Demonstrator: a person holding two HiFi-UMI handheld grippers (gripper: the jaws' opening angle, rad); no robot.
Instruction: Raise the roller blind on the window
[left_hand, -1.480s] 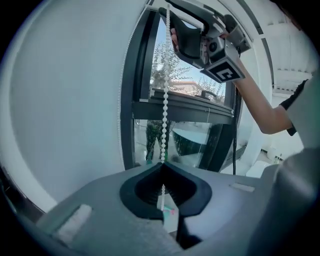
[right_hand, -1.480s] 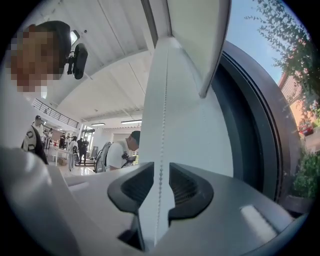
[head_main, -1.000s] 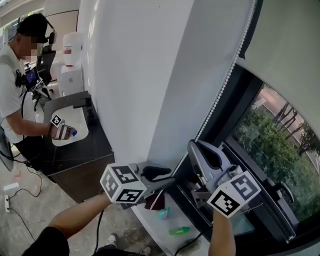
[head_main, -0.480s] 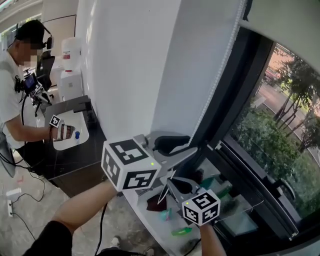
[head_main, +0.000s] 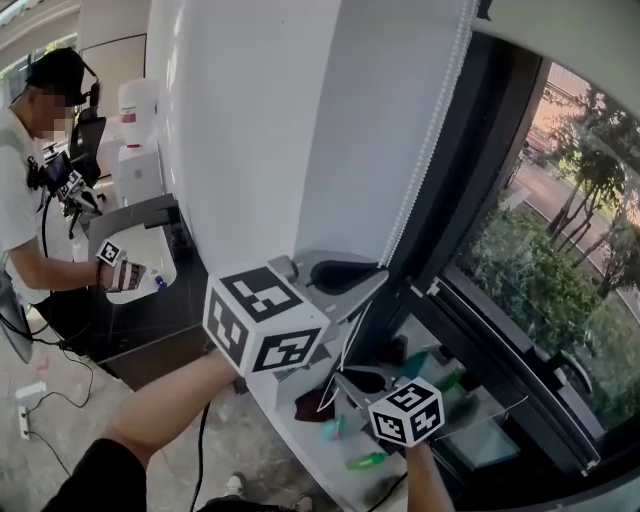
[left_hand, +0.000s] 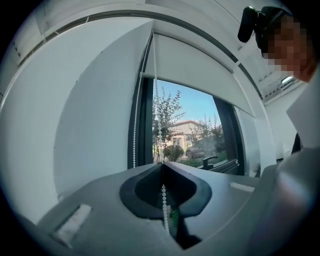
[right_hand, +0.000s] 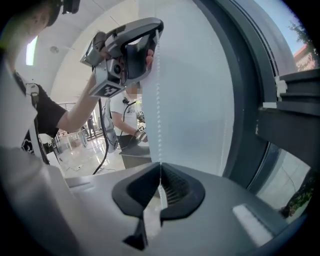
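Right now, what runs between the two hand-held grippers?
Bead chain alone, in the right gripper view; the left hand-held gripper has just closed its jaws on it.

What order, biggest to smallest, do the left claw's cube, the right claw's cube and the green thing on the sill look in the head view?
1. left claw's cube
2. right claw's cube
3. green thing
The left cube is nearer the camera, so the cubes may really match.

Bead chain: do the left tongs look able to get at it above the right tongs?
Probably yes: the left tongs have just been closing, with the bead chain between them, above the right tongs, which also grip it. Nothing blocks the way.
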